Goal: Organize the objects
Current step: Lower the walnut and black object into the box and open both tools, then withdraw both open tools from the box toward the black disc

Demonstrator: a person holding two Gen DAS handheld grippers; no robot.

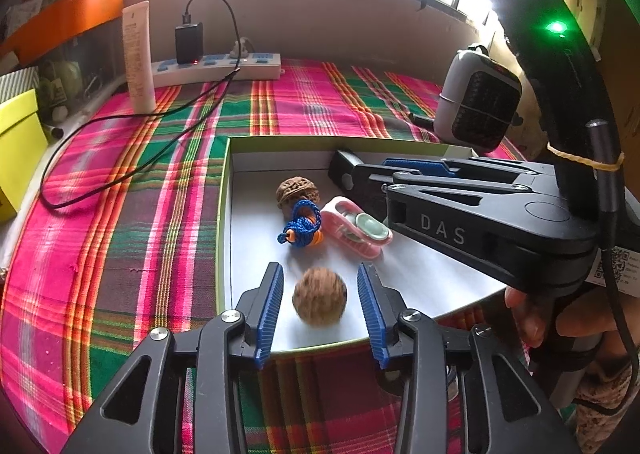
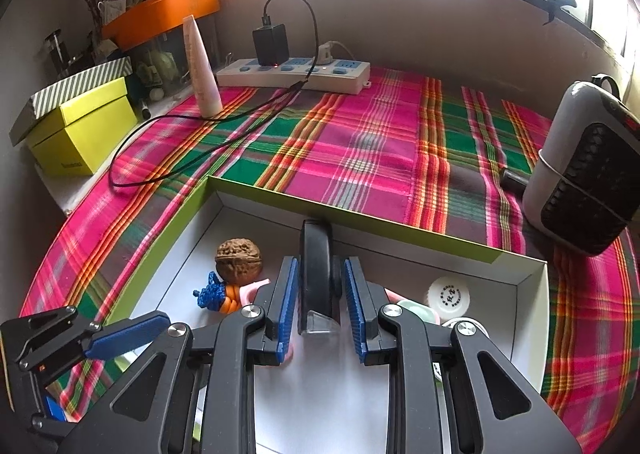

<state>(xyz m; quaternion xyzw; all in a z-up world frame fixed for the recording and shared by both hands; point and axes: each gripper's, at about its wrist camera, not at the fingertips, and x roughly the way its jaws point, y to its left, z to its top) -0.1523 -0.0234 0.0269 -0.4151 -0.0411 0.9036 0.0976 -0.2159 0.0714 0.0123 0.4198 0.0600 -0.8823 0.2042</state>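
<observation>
1. Left gripper [image 1: 320, 306]: the jaws are seen spread apart, with a round walnut [image 1: 320, 297] lying between the blue pads [image 1: 269, 308] and touching neither; the nut appears slightly blurred, so whether it is at rest cannot be told.
2. Right gripper [image 2: 320, 294]: the jaws are seen set close on either side of a black upright object with a clear base [image 2: 318, 278]; contact with the pads cannot be confirmed, and the object's identity cannot be told.
3. Container: both grippers are held over a shallow box lid with a green rim [image 1: 224, 190] and a white floor, laid on a plaid cloth [image 1: 120, 182].
4. Other contents: a second, ridged walnut [image 1: 298, 192], a blue cord with orange beads [image 1: 302, 228], a pink clip-like item [image 1: 354, 228] and a small white round cap [image 2: 449, 296] are seen in the lid.
5. Handling: the walnut is judged light, hard and rigid, with a rough shell that favours grip; being round, it is likely to roll, so it is best taken across its widest middle.
6. Handling: the black object is judged stiff and smooth, best held on its flat sides.
</observation>
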